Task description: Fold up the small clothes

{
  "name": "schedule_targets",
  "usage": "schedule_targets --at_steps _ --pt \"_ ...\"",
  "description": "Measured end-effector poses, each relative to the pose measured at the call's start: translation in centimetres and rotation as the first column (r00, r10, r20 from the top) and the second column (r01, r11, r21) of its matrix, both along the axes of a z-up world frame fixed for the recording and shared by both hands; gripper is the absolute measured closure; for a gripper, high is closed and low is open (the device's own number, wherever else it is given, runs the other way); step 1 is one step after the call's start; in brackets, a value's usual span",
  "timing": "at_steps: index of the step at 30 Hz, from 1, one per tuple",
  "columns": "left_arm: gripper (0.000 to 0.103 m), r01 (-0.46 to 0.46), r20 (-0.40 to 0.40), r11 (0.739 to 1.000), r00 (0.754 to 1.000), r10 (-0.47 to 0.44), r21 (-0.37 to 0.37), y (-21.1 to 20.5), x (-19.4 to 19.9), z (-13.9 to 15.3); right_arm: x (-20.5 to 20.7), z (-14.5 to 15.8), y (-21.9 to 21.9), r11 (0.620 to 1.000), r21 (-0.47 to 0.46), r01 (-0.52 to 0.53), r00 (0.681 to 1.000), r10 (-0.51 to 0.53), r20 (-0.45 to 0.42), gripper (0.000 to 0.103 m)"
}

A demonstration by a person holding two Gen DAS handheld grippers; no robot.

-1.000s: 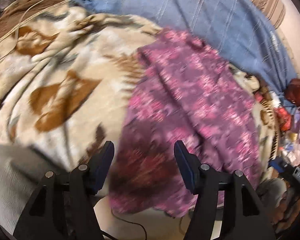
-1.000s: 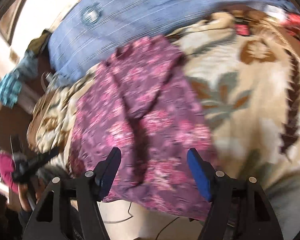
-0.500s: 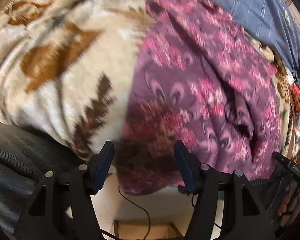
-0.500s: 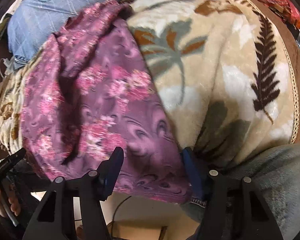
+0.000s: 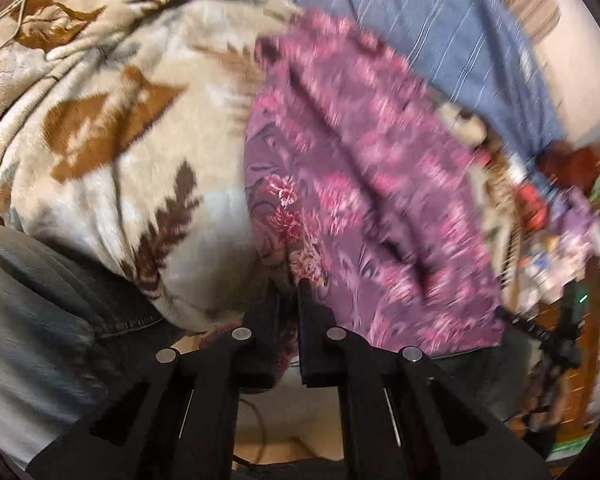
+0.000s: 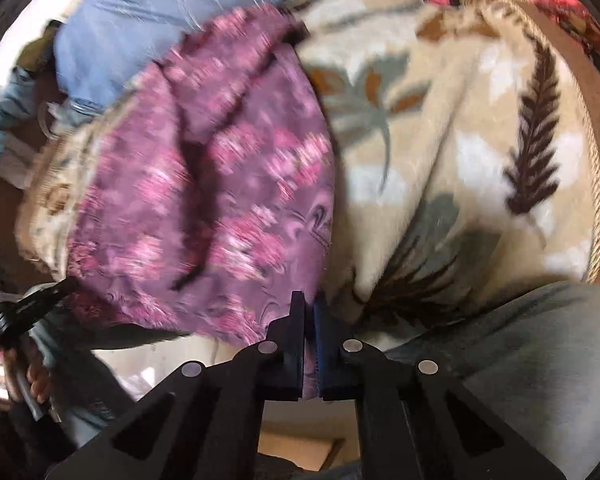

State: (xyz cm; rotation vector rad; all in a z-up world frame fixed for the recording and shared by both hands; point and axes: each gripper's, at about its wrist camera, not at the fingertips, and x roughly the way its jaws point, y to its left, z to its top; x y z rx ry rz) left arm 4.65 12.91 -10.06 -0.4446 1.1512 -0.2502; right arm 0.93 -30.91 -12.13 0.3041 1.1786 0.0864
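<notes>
Purple floral garment (image 5: 364, 184), one, pinched by two grippers: left gripper (image 5: 288, 300), right gripper (image 6: 309, 312).

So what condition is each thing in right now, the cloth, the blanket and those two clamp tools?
Purple floral cloth garment: unfolded, rumpled, near edge pinched at both corners.
Beige leaf-patterned fleece blanket: spread under the garment.
Left gripper: fingers shut on the garment's edge.
Right gripper: fingers shut on the garment's edge.
</notes>
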Motion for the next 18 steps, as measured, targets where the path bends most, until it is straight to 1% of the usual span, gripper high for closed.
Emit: schedule_targets --at_steps 1,3,5,7,8,9,10,11,13,14,15,16,18 --pt "0.098 -0.01 0.003 0.999 1.0 0.01 -0.033 0.7 0.2 0.5 -0.2 1.2 -0.3 1.0 0.022 -0.013 1.0 0.013 0.026 0.099" --pt "0.099 -0.016 0.016 0.991 1.0 0.018 -0.13 2.2 0.8 1.7 -0.1 3.2 -0.9 0.995 0.095 -0.039 0.996 0.03 0.085 0.1" --pt "0.099 -0.008 0.049 0.981 0.999 0.018 -0.193 2.6 1.6 3.0 0.6 5.2 -1.4 0.985 0.165 -0.055 0.988 0.03 0.15 0.1" --pt "0.099 -0.005 0.077 0.965 0.997 0.026 -0.261 3.5 3.3 4.4 1.9 7.3 -1.8 0.969 0.236 -0.071 0.975 0.018 0.222 0.1" --pt "0.099 -0.012 0.082 0.954 0.996 0.038 -0.301 4.1 4.8 5.1 2.7 7.8 -1.7 0.966 0.247 -0.073 0.97 0.011 0.242 0.1" --pt "0.1 -0.018 0.084 0.946 0.995 0.048 -0.323 3.9 6.9 5.9 4.0 8.9 -2.1 0.962 0.262 -0.072 0.963 -0.002 0.27 0.1" --pt "0.1 -0.02 0.095 0.944 0.994 0.054 -0.33 4.1 8.9 6.6 5.3 9.7 -2.3 0.96 0.271 -0.074 0.956 -0.008 0.292 0.1" --pt "0.1 -0.023 0.112 0.948 0.992 0.061 -0.317 4.3 11.3 7.4 7.8 10.4 -1.7 0.961 0.268 -0.069 0.951 -0.018 0.31 0.1" --pt "0.1 -0.045 0.116 0.953 0.99 0.084 -0.299 4.9 15.7 8.1 11.0 11.7 -2.4 0.968 0.243 -0.057 0.942 -0.028 0.335 0.1" --pt "0.1 -0.067 0.096 0.948 0.99 0.102 -0.31 5.2 18.4 8.0 12.7 12.2 -2.8 0.97 0.237 -0.051 0.939 -0.034 0.343 0.1" --pt "0.1 -0.083 0.08 0.944 0.99 0.114 -0.318 5.3 20.4 7.8 15.4 12.7 -3.5 0.974 0.226 -0.031 0.936 -0.051 0.349 0.1" --pt "0.1 -0.096 0.068 0.942 0.99 0.124 -0.321 5.3 22.5 7.5 17.2 12.9 -4.0 0.976 0.219 -0.012 0.935 -0.067 0.348 0.1" --pt "0.1 -0.11 0.041 0.943 0.991 0.129 -0.314 4.8 26.6 6.5 21.6 12.5 -4.8 0.98 0.197 0.027 0.939 -0.093 0.33 0.1"
